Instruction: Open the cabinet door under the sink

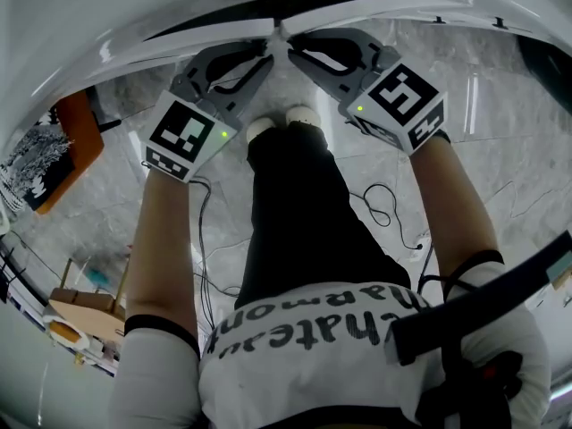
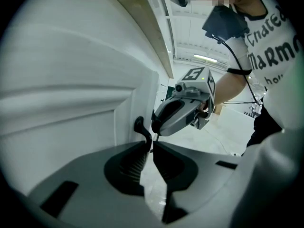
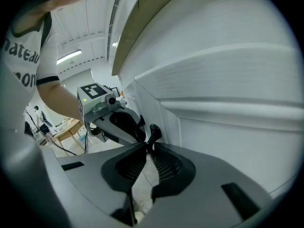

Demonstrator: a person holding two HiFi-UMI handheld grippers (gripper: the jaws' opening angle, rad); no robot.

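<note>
Two white cabinet doors meet below the sink counter; the left door [image 1: 210,32] and right door [image 1: 384,7] show their top edges in the head view. My left gripper [image 1: 266,45] is shut on the left door's thin black handle [image 2: 141,128], which runs down between its jaw tips [image 2: 152,144]. Close beside it, my right gripper [image 1: 295,46] is shut on the right door's black handle [image 3: 154,133], pinched at the tips [image 3: 148,147]. Each gripper view shows the other gripper close by, with its marker cube. The white panelled door faces [image 2: 71,103] [image 3: 228,118] fill the sides.
The person's black trousers [image 1: 295,213] and white shoes [image 1: 281,119] stand right below the grippers on a grey marble floor [image 1: 500,141]. Black cables [image 1: 384,208] lie on the floor. An orange board [image 1: 67,146] and a wooden stand [image 1: 76,315] are at the left.
</note>
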